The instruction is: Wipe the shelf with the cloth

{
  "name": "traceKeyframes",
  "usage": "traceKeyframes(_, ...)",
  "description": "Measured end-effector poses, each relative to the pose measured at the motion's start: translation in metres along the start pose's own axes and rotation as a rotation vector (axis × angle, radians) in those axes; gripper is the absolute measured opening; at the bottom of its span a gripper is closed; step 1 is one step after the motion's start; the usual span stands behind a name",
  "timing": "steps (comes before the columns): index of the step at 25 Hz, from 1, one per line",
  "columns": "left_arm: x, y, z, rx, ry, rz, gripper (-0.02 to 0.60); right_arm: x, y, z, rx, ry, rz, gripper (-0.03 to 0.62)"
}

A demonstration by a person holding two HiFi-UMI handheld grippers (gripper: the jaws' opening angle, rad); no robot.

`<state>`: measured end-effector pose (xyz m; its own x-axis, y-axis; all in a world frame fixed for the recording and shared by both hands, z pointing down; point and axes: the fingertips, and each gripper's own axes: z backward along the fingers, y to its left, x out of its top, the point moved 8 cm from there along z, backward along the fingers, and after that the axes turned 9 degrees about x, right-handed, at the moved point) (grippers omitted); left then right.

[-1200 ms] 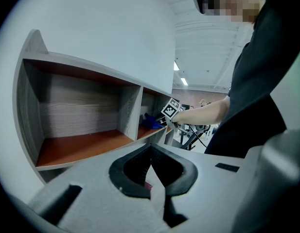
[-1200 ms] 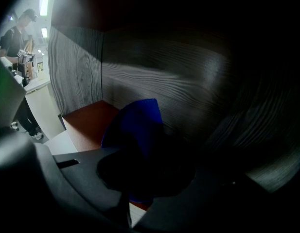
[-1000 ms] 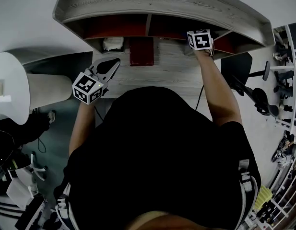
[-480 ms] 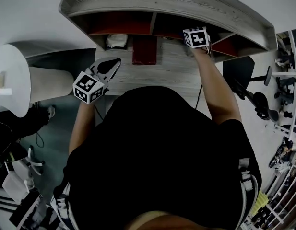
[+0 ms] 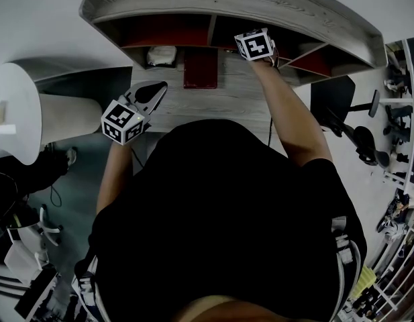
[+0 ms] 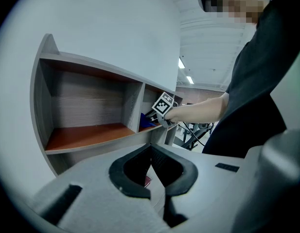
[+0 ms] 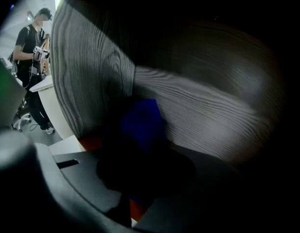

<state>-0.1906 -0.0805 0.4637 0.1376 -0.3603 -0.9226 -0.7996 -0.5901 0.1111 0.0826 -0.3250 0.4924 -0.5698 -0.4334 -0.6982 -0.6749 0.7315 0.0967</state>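
Note:
The grey wooden shelf with red-brown floors stands at the back of the desk. My right gripper reaches into its middle compartment, jaws hidden under the top board. In the right gripper view, the right gripper is shut on a blue cloth pressed low against the compartment's floor and grey back wall. The blue cloth also shows in the left gripper view, beside the divider. My left gripper hovers over the desk's left part, shut and holding nothing.
A dark red flat object and a small white object lie on the desk under the shelf. A grey divider stands left of the cloth. A white round table is at the left, an office chair at the right.
My right gripper has slid leftward along the shelf with the cloth, from the right compartment's side toward the middle one. The left gripper has stayed put.

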Motion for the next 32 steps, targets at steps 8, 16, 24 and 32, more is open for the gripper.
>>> traceKeyframes(8,0.002,0.001,-0.005,-0.004,-0.001,0.000,0.017,0.013,0.021,-0.012,0.035,-0.002,0.037,0.067)
traceKeyframes(16,0.002,0.001,-0.006,-0.011,0.001,-0.005,0.017,0.020,0.028,-0.012,0.045,-0.008,0.062,0.067)
traceKeyframes(24,0.001,0.002,-0.009,-0.019,0.020,-0.003,0.017,0.017,0.027,-0.013,0.044,-0.009,0.050,0.067)
traceKeyframes(32,0.002,0.001,-0.008,-0.015,0.018,-0.003,0.017,0.017,0.028,-0.012,0.041,-0.011,0.056,0.067)
